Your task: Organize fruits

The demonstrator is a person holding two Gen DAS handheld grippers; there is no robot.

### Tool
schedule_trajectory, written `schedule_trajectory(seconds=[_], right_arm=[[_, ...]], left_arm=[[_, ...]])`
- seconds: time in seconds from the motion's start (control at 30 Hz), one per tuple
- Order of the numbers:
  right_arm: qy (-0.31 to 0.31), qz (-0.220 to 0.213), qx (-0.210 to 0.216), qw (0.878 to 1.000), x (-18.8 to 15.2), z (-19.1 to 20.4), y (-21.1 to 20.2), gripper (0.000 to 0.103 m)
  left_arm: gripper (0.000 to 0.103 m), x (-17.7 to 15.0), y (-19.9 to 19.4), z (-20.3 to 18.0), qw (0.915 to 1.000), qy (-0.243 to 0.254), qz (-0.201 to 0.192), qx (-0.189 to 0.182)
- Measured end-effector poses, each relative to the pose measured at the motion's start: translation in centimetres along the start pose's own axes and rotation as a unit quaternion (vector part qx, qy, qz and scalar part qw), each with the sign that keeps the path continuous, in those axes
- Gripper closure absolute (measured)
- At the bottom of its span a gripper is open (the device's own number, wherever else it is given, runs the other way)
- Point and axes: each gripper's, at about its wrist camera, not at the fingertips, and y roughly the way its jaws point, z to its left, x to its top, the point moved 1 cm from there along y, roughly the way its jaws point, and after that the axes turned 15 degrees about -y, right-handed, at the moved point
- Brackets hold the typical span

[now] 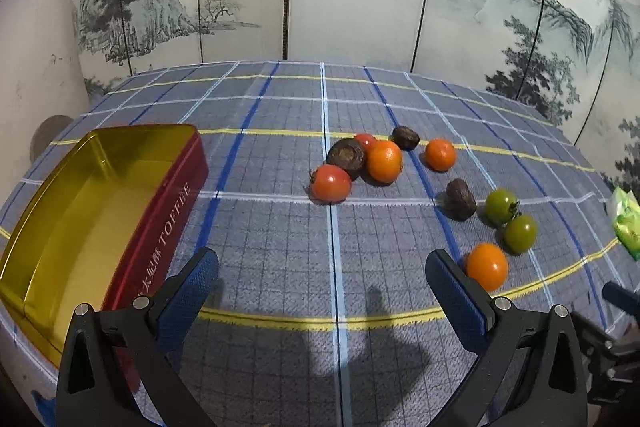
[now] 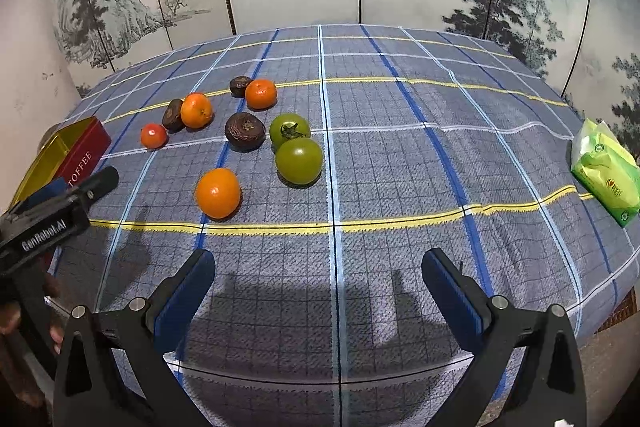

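Your left tongs (image 1: 322,275) and right tongs (image 2: 318,273) are both spread and empty above the tabletop (image 2: 400,187), so nothing is picked yet; I think you should next reach the nearest orange fruit (image 2: 218,193) at 11 o'clock and carry it to the empty tin (image 1: 80,211) at 9 o'clock.

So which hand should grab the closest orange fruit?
Probably the left hand-held gripper: it is open, the orange fruit lies right beside its finger, and the tin is on its side.
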Motion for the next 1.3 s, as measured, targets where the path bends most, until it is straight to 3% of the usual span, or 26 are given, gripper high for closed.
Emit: schedule_trajectory(seconds=[0.17,0.6,0.87,1.0,1.07,1.13,1.3], right_arm=[[0.005,0.0,0.004,1.0,-0.3,-0.3,0.0,0.0],[0.011,0.0,0.009,1.0,-0.5,-0.6,0.1,0.0],[0.013,0.001,0.012,1.0,-0.6,-0.6,0.2,0.0],[0.015,0.003,0.016,1.0,-0.7,-0.6,0.2,0.0],[0.014,0.005,0.017,1.0,-0.7,-0.6,0.3,0.0],[0.014,0.005,0.018,1.0,-0.7,-0.6,0.3,0.0],[0.013,0.005,0.018,1.0,-0.8,-0.9,0.4,0.0]], left_arm=[[0.0,0.2,-0.2,-0.4,0.9998,0.017,-0.011,0.001],[0.0,-0.7,0.0,-2.2,0.997,0.04,0.016,-0.064],[0.0,-0.7,0.6,-2.6,0.9969,0.034,0.027,-0.066],[0.0,1.4,1.2,-3.9,0.9975,0.049,0.005,-0.049],[0.0,2.7,2.3,-4.4,0.9972,0.049,0.016,-0.054],[0.004,3.9,3.5,-5.0,0.9966,0.048,0.026,-0.062],[0.03,5.3,6.9,-6.5,0.9943,0.069,0.054,-0.061]])
